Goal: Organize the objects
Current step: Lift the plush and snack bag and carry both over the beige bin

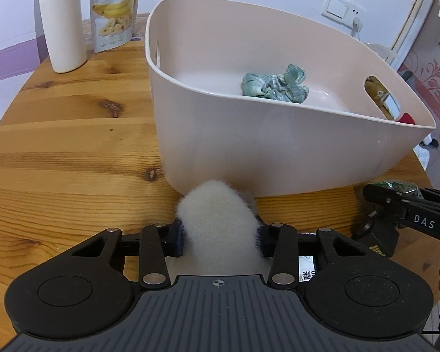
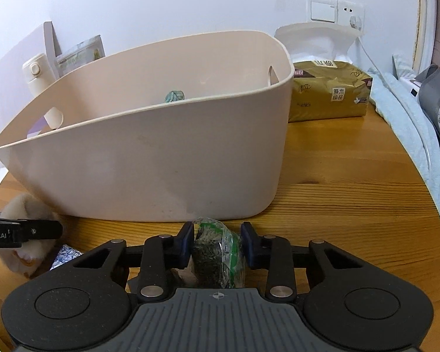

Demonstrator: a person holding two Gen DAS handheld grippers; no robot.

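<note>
A pale pink plastic basket (image 1: 249,152) stands on the wooden table (image 1: 73,146); it also shows in the right wrist view (image 2: 149,164). A green checked scrunchie (image 1: 274,85) lies inside it. My left gripper (image 1: 218,239) is shut on a fluffy white plush item (image 1: 217,220), held just in front of the basket's near wall. My right gripper (image 2: 217,248) is shut on a green plastic-wrapped packet (image 2: 217,258), also low before the basket. The right gripper shows in the left wrist view (image 1: 407,214), and the plush shows in the right wrist view (image 2: 26,220).
A white flask (image 1: 61,20) and a banana-chip pouch (image 1: 114,11) stand at the table's far left. A gold tissue pack (image 2: 328,88) sits right of the basket. A light blue cloth (image 2: 419,135) hangs at the right edge. A small printed packet (image 2: 64,256) lies near the front.
</note>
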